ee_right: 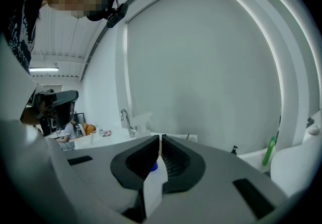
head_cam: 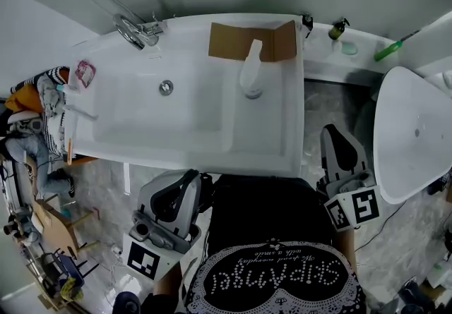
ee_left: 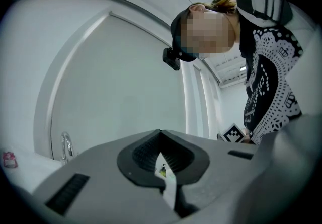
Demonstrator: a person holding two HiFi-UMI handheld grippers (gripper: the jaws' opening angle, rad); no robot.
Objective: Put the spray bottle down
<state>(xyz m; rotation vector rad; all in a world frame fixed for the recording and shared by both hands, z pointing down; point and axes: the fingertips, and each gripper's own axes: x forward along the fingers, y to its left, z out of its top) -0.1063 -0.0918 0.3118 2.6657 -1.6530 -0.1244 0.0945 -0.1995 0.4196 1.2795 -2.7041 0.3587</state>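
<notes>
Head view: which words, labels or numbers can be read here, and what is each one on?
"SKIPANGEL", as best I can tell, upside down: large white letters on the person's black shirt.
Cursive line beside it: too small to read.
Pink packet on the sink's edge, pump bottle and green bottle on the ledge: print too small.
Spray bottle: no print visible.
Left marker cube and right marker cube: square patterns, no letters.

spray bottle (head_cam: 251, 74): white | sink (head_cam: 272, 143): white | cardboard (head_cam: 229, 41): brown | shirt (head_cam: 268, 224): black, white print
</notes>
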